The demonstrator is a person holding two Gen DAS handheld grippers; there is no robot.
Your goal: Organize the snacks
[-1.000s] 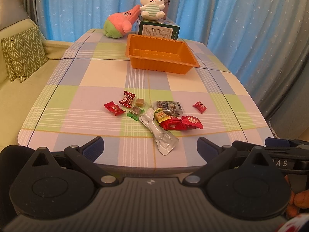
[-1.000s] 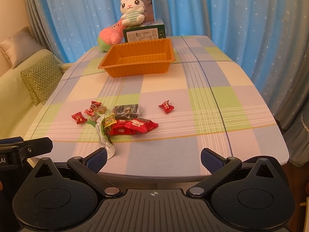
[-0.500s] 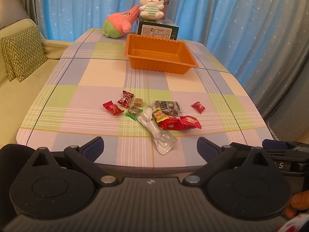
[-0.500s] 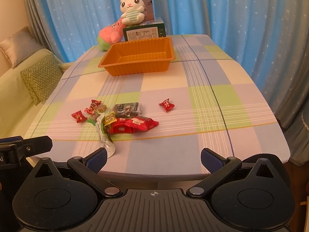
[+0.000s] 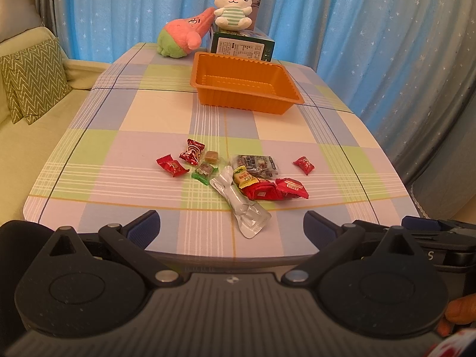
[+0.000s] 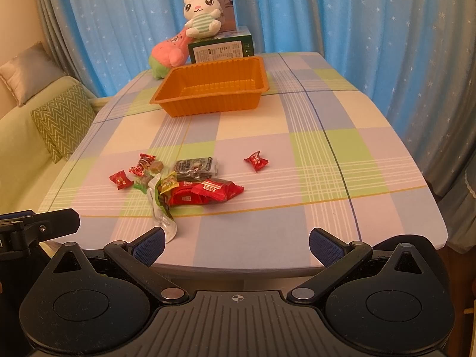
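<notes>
Several wrapped snacks lie in a loose pile on the checked table (image 5: pixel 125 154): a silver pouch (image 5: pixel 242 208), red packets (image 5: pixel 273 192), a dark packet (image 5: pixel 257 165), small red candies (image 5: pixel 172 166) and one red candy (image 5: pixel 304 165) apart at the right. An empty orange tray (image 5: pixel 245 84) stands farther back; it also shows in the right wrist view (image 6: pixel 212 86). My left gripper (image 5: pixel 232 226) is open and empty at the table's near edge. My right gripper (image 6: pixel 236 242) is open and empty, also at the near edge, right of the pile (image 6: pixel 205 192).
Behind the tray stand a green box (image 5: pixel 242 46), a white plush rabbit (image 5: pixel 233 6) on it and a pink plush (image 5: pixel 184 37). A sofa with a zigzag cushion (image 5: pixel 32 80) is left of the table. Blue curtains hang behind and to the right.
Both grippers have edged slightly forward toward the table; the snacks and tray have not moved.
</notes>
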